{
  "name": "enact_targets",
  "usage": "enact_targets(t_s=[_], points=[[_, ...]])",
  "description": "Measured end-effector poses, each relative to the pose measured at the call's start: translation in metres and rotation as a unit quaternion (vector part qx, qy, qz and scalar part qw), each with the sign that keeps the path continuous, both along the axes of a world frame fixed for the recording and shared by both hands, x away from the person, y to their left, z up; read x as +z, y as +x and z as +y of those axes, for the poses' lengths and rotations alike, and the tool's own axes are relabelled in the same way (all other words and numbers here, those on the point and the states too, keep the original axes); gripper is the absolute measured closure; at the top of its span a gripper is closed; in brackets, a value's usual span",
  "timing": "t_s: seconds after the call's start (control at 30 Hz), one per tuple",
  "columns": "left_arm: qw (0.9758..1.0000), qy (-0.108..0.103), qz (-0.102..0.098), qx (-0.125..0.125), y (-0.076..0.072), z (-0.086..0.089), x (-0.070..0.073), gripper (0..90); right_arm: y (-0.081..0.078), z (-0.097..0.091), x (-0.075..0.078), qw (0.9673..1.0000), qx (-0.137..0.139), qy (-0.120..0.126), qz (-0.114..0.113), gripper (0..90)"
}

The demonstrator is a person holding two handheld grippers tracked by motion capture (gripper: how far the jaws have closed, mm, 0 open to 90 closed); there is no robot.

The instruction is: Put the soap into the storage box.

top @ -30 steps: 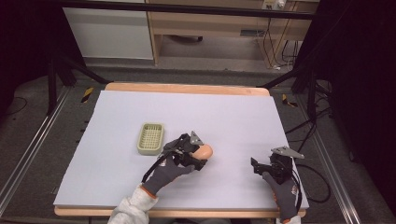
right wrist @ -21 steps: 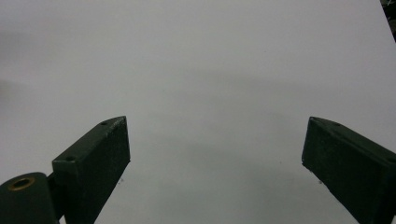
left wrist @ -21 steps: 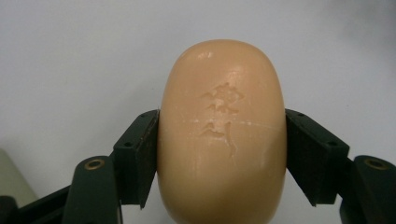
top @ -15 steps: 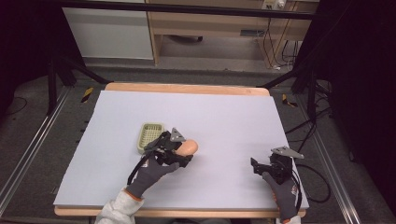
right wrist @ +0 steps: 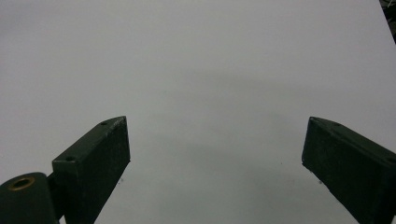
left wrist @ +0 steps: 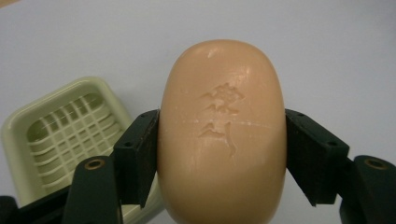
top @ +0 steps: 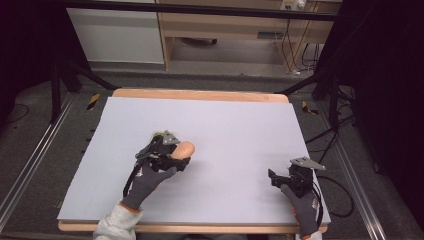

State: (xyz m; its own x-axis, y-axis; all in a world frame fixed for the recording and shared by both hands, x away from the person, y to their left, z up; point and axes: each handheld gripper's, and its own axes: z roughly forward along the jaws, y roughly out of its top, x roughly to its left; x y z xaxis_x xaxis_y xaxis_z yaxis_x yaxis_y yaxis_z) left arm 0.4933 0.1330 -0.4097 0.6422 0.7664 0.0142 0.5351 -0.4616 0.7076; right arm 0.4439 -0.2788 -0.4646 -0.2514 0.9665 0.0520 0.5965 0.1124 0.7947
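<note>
A peach-coloured bar of soap (left wrist: 222, 133) is sitting clamped between the two black jaws of the left gripper (top: 175, 156), its stamped face turned to the camera. In the high view the soap (top: 185, 148) is sticking out past the gripper above the pale sheet covering the table (top: 240, 125). A pale green slatted soap dish (left wrist: 65, 135) is lying just beside and below it. Well apart, the right gripper (top: 280, 179) is resting near the table's right edge, jaws spread wide around nothing

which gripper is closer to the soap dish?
Left. The left gripper, holding the soap, is right beside the soap dish; the right gripper sits far off, open.
</note>
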Motion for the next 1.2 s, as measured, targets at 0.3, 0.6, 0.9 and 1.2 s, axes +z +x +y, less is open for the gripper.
enact_targets(t_s=[0.3, 0.6, 0.9, 1.2], points=[[0.9992, 0.0, -0.007, 0.039, 0.011, 0.02, 0.0, 31.7, 0.0, 0.0, 0.0, 1.0, 0.001, -0.004, -0.002, 8.1], [0.9975, 0.003, -0.006, 0.07, 0.024, 0.037, -0.001, 31.7, 0.001, 0.001, 0.0, 1.0, 0.002, -0.003, -0.001, 8.1], [0.9963, 0.001, -0.004, 0.085, 0.032, 0.042, -0.003, 31.7, 0.001, 0.002, -0.001, 1.0, 0.003, -0.002, 0.001, 8.1], [0.9954, 0.005, 0.002, 0.095, 0.041, 0.045, -0.009, 31.7, 0.002, 0.003, -0.001, 1.0, 0.003, -0.003, 0.003, 8.1]])
